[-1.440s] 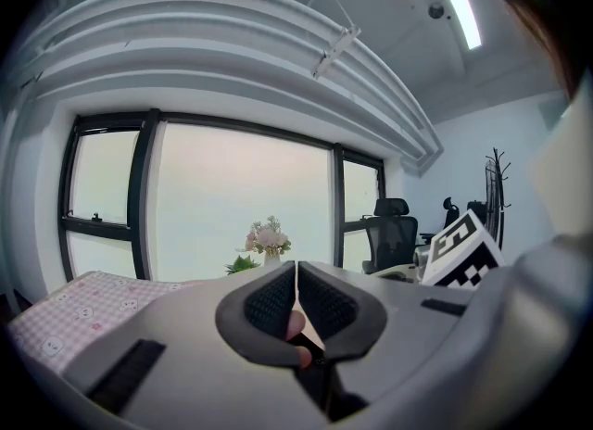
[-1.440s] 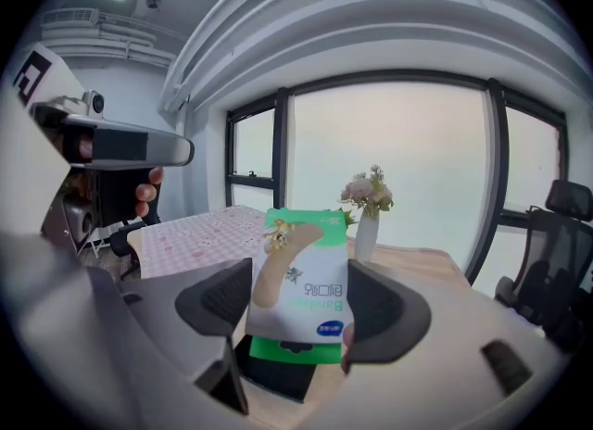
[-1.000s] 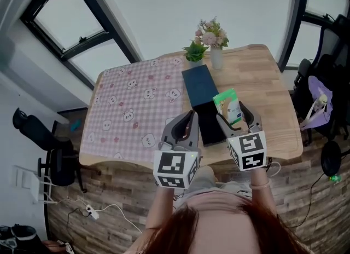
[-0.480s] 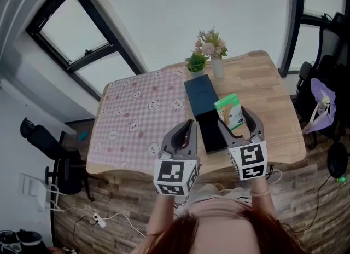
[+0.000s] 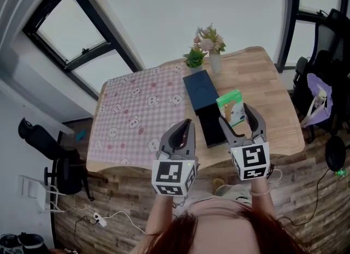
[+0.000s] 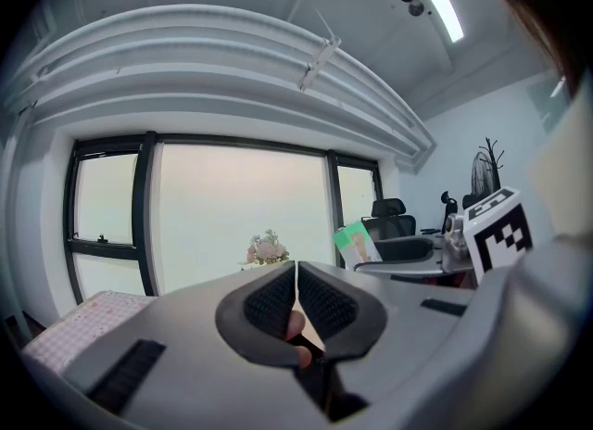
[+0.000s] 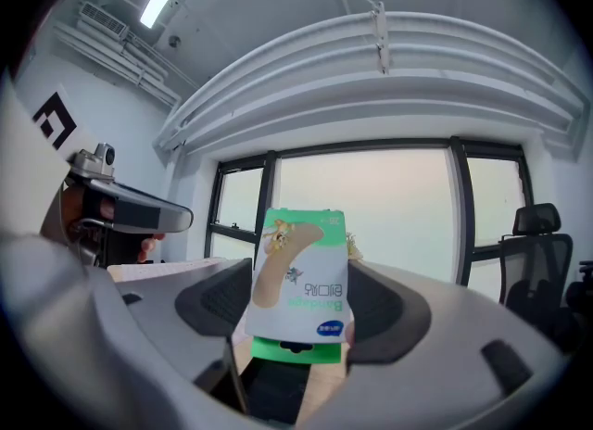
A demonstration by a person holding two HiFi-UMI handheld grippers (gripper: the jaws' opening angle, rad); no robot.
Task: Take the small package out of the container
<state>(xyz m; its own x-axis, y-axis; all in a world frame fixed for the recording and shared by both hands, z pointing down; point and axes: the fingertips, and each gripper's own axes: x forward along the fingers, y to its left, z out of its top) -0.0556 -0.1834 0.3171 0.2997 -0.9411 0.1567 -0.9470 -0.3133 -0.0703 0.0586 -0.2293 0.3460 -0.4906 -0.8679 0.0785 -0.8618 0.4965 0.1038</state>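
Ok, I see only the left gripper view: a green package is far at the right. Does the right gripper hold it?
Observer: Yes, the right gripper view shows the right gripper shut on the small package, a pad on each side.
Operator: Where is the container?
Observer: The head view shows the dark container on the wooden table, just left of the held package.
Operator: And my left gripper?
Observer: The left gripper hangs left of the container, near the checked cloth.

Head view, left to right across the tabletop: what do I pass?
Checked cloth → dark box → package, held in the right gripper.
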